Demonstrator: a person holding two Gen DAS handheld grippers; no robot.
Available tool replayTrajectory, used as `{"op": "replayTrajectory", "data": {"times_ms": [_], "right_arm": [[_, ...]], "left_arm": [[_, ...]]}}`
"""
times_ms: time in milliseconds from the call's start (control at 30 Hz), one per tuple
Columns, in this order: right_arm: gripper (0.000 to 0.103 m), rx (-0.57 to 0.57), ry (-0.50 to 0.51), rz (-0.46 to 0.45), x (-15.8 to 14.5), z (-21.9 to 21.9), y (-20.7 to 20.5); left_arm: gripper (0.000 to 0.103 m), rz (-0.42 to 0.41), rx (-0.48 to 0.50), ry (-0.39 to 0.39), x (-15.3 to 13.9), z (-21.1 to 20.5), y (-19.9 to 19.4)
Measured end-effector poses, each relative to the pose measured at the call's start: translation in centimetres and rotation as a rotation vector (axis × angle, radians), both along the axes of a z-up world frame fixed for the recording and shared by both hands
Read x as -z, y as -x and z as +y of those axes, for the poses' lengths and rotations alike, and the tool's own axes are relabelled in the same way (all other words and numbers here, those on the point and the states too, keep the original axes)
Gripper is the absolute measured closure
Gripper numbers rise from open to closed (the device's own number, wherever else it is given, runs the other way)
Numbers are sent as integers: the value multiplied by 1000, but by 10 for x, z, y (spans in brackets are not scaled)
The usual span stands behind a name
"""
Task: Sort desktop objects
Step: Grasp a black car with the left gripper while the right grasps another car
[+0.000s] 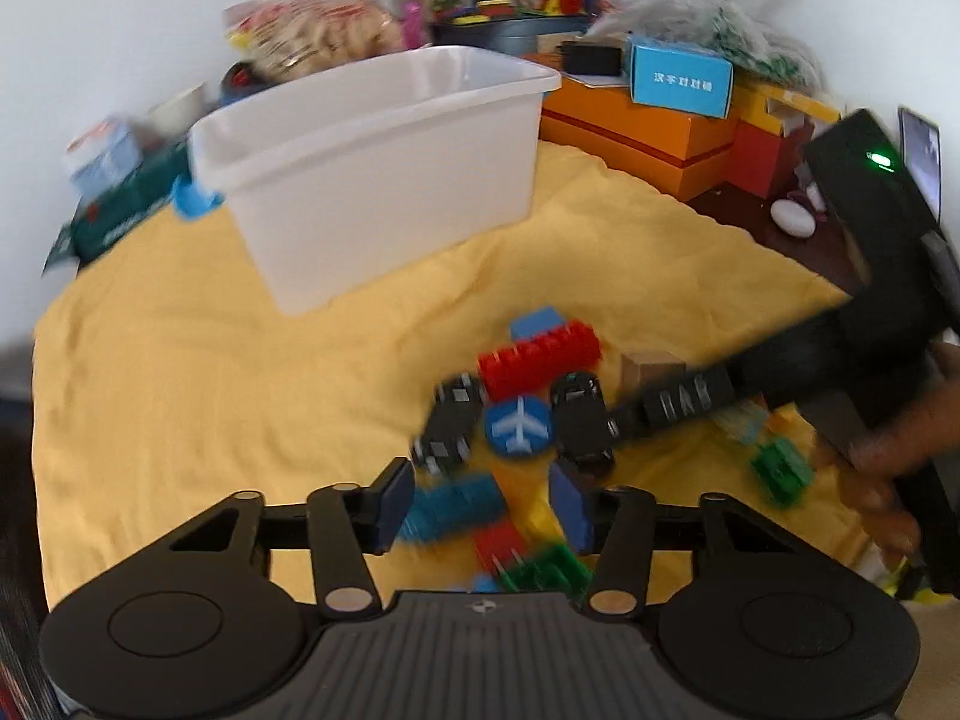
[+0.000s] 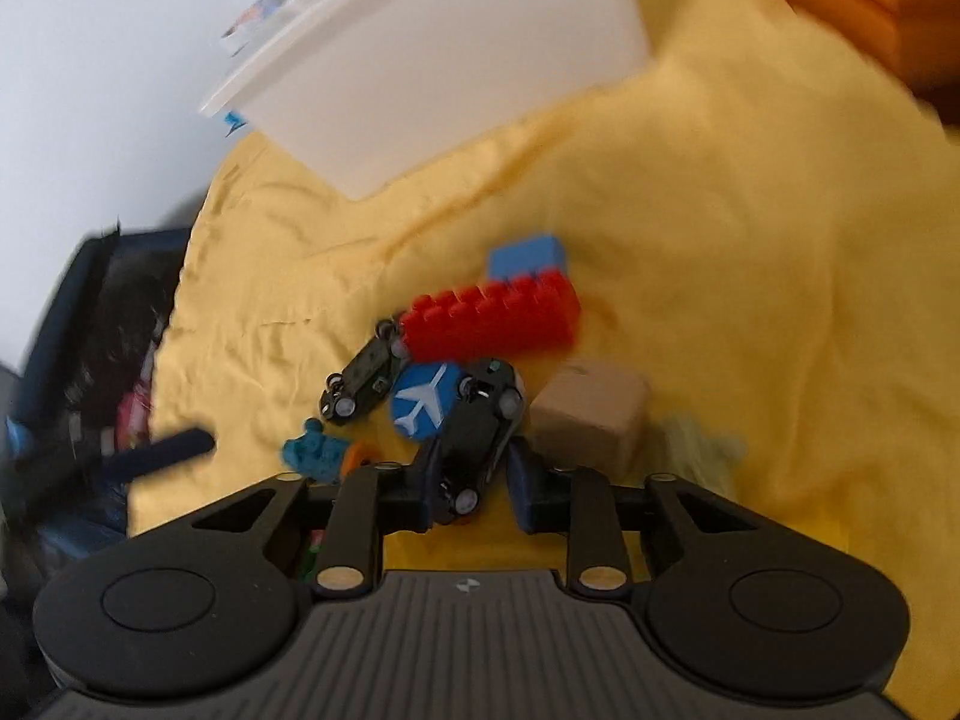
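Yellow cloth [image 2: 690, 240]; green brick [image 1: 780, 471] left-view only.

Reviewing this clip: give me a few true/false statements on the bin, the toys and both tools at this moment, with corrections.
1. The white bin stands on the yellow cloth. True.
2. The right tool has its fingers on either side of a black toy car. True.
3. The blue airplane disc is inside the bin. False: it lies on the cloth between two black cars.
4. The left tool grips the red brick. False: its jaws are open, nothing between them.
5. The red brick lies beside a light blue block. True.
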State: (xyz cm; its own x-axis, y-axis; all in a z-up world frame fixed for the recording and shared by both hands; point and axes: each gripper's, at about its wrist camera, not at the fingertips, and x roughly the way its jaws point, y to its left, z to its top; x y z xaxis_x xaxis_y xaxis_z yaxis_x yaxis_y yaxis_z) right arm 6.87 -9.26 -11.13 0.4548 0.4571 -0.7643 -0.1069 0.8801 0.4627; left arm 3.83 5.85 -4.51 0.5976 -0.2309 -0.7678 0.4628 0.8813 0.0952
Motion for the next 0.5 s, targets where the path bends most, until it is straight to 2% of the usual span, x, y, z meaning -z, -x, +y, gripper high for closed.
{"op": "replayTrajectory", "data": {"times_ms": [67, 100, 133, 167, 233, 333, 400, 433, 500], "right_arm": [[85, -23, 41, -42, -10, 3, 10], [85, -37, 82, -78, -17, 3, 17], [85, -52, 131, -115, -24, 2, 26], [85, -69, 169, -140, -28, 0, 35], [85, -97, 201, -138, -31, -7, 47], [85, -122, 187, -91, -24, -17, 66], [85, -156, 182, -89, -20, -20, 80], [85, -172, 186, -93, -20, -21, 86], [85, -182, 185, -98, -21, -22, 89]], "left_arm": [[53, 16, 35, -20, 6, -3, -17], [56, 23, 58, -33, 10, -6, -25], [64, 29, 81, -51, 14, -8, -30], [66, 43, 98, -74, 19, -11, -36], [66, 66, 127, -102, 29, -15, -45], [65, 98, 175, -126, 43, -19, -55], [68, 113, 188, -98, 41, -17, -61], [80, 141, 175, -75, 40, -15, -67], [80, 184, 152, -15, 38, -8, -78]]}}
